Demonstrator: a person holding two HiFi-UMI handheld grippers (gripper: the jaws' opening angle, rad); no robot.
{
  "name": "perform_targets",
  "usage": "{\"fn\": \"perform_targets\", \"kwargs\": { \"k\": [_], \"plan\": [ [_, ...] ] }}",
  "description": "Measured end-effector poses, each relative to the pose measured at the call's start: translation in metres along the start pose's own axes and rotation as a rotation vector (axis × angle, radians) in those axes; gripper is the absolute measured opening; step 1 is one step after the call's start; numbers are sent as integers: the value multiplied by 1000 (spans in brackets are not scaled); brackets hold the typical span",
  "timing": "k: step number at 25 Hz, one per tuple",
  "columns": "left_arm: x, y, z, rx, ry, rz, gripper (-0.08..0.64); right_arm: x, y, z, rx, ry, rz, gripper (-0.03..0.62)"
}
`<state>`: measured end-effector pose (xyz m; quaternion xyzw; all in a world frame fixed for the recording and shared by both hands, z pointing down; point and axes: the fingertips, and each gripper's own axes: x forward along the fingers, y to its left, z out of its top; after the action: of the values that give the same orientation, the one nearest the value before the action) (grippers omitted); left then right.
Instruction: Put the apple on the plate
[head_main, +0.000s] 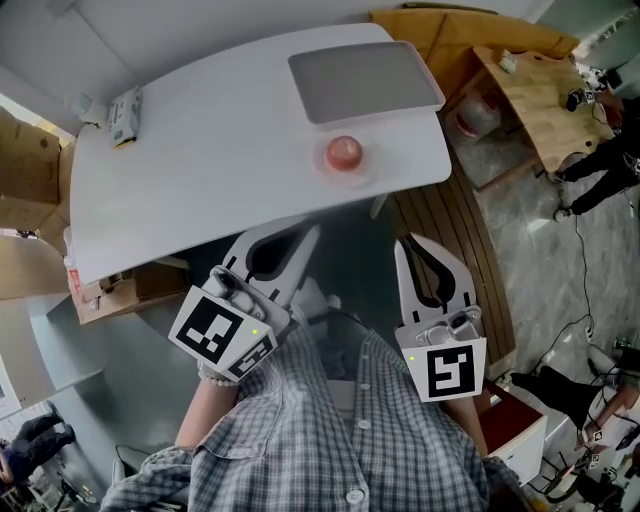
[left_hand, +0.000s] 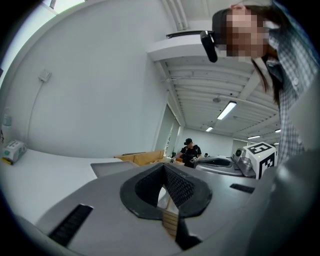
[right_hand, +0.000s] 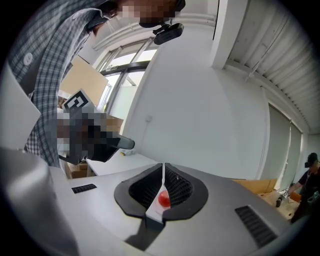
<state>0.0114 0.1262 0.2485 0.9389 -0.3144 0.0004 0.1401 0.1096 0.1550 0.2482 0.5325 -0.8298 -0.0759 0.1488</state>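
A red apple (head_main: 344, 152) sits on a small pale round plate (head_main: 366, 170) near the front edge of the white table (head_main: 220, 170). Both grippers are held back from the table, close to the person's checked shirt. My left gripper (head_main: 311, 233) is shut with nothing in it, its tips just short of the table edge. My right gripper (head_main: 404, 243) is also shut and empty, below and right of the apple. In the right gripper view the apple (right_hand: 163, 199) shows far off between the closed jaws (right_hand: 163, 167). The left gripper view shows shut jaws (left_hand: 164, 168) and no apple.
A grey tray (head_main: 365, 80) lies at the table's far side, behind the apple. A small green-and-white box (head_main: 125, 116) rests at the table's left end. A wooden bench (head_main: 540, 95) stands to the right, cardboard boxes (head_main: 110, 290) under the left. Someone stands in the background (left_hand: 190, 151).
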Motion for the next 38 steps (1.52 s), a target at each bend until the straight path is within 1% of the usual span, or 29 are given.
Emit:
{"fn": "perform_targets", "kwargs": {
  "k": [6,11,19,23,27,31,33,35,38],
  "plan": [
    [12,16,-7,-21,28,4,9,17,-13,-8,36,16,-21,31],
    [27,43,-6,-34,50,10,9,44,-31,-12,88,27,-32,31],
    [57,87,-3,-51,121,11,9,89,-53,-11,93,56,-42,31],
    [70,103,1,-62,134,-8,9,107,-63,-10,113,71,-73,31],
    [77,119,4,-56,142,-21,9,124,-71,-14,142,83,-104,32],
    [81,136,5,-49,148,-14,9,143,-79,-21,204,92,-99,32],
    [80,146,1,-45,159,-4,9,150,-82,-25,235,96,-109,32],
    [78,156,-5,-52,171,10,9,153,-86,-28,248,101,-135,31],
    [75,167,-14,-78,183,32,9,156,-89,-34,241,120,-154,31]
  ]
}}
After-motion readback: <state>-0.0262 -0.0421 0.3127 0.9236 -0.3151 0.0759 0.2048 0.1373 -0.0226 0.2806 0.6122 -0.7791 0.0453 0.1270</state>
